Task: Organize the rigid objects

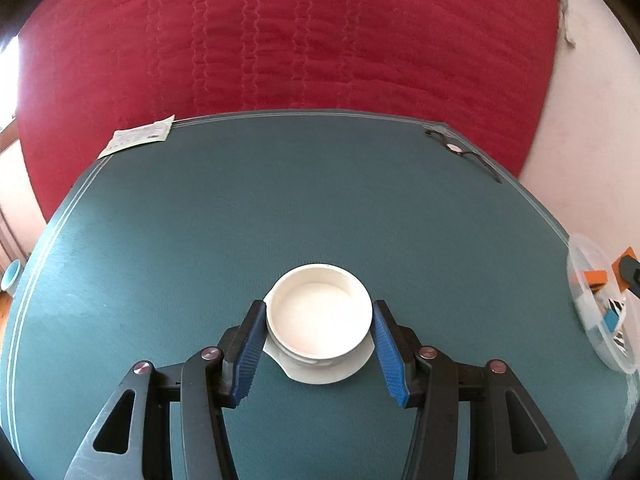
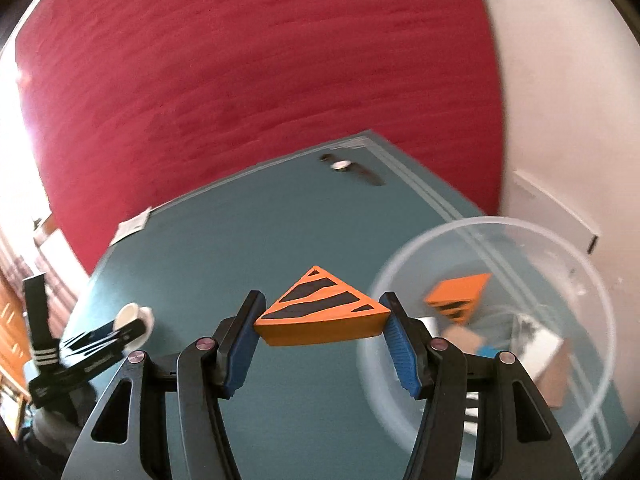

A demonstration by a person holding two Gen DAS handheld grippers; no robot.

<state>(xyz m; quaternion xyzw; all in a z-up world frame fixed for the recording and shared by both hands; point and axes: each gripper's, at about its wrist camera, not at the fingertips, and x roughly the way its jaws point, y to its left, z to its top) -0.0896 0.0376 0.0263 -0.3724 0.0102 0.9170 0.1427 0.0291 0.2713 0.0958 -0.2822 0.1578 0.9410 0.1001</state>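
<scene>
An orange wedge [image 2: 320, 312] is being held clamped in the right gripper [image 2: 322, 320], with the bowl [image 2: 592, 280] (several pieces already inside) just to its right. A white cup [image 1: 318, 314] is being gripped between the left gripper's [image 1: 318, 340] pads over the table [image 1: 160, 240], not yet binned.

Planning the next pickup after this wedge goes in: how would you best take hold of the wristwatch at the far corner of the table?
Grip the wristwatch across its round case, not the strap. It lies flat with the strap stretched out to both sides, so come from above with the tool's fingers crossways to the strap. The case looks like the firmest part; the view is blurred, so confirm up close.
</scene>
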